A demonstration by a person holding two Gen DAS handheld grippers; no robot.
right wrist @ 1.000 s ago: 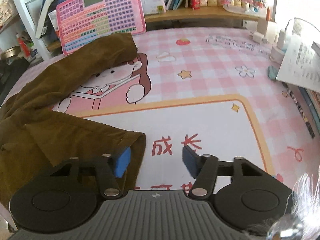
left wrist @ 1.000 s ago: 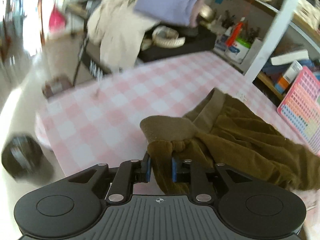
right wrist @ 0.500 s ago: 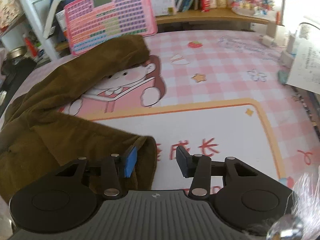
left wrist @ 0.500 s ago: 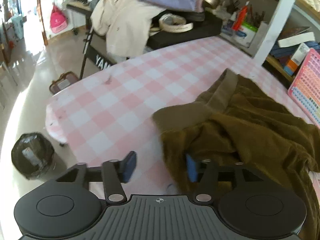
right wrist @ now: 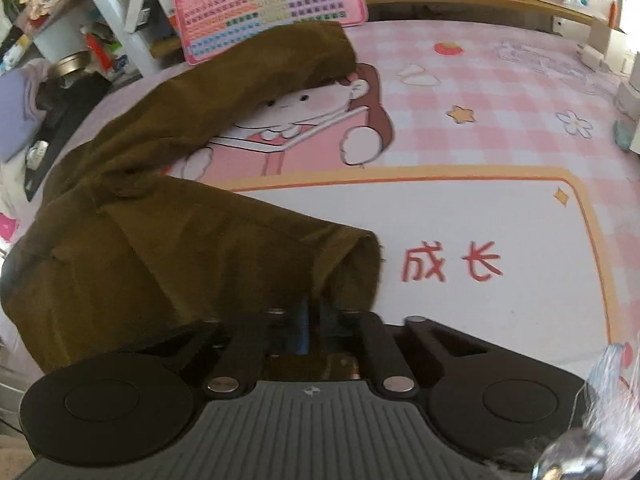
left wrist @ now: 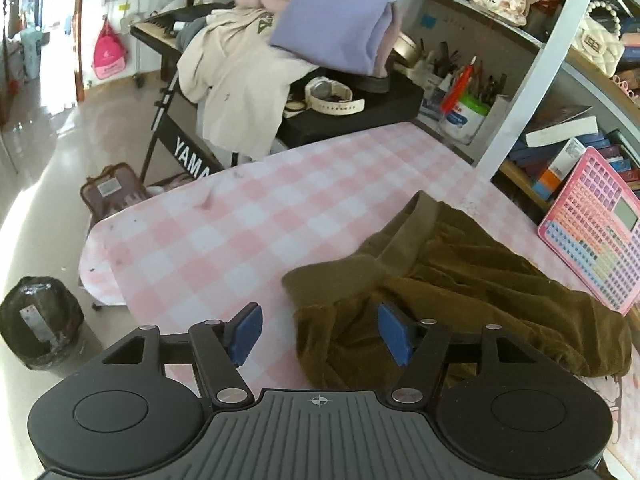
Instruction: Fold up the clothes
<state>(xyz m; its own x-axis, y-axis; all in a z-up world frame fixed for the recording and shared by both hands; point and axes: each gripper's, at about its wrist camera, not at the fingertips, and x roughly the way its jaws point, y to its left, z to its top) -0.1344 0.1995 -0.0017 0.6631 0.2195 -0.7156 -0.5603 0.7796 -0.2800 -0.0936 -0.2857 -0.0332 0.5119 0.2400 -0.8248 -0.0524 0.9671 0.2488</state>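
Right gripper [right wrist: 314, 322] fingers clamped on trouser-leg hem [right wrist: 352, 264], having just closed; left gripper [left wrist: 320, 334] jaws spread, waistband [left wrist: 404, 236] ahead, unheld. Regrip waistband squarely before lifting.

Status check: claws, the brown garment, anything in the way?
Left claw just opened, released waistband end. Right claw just closed, shut on the leg hem of the brown trousers. Trousers unfolded on the table mat. Pink keypad toy at far edge.
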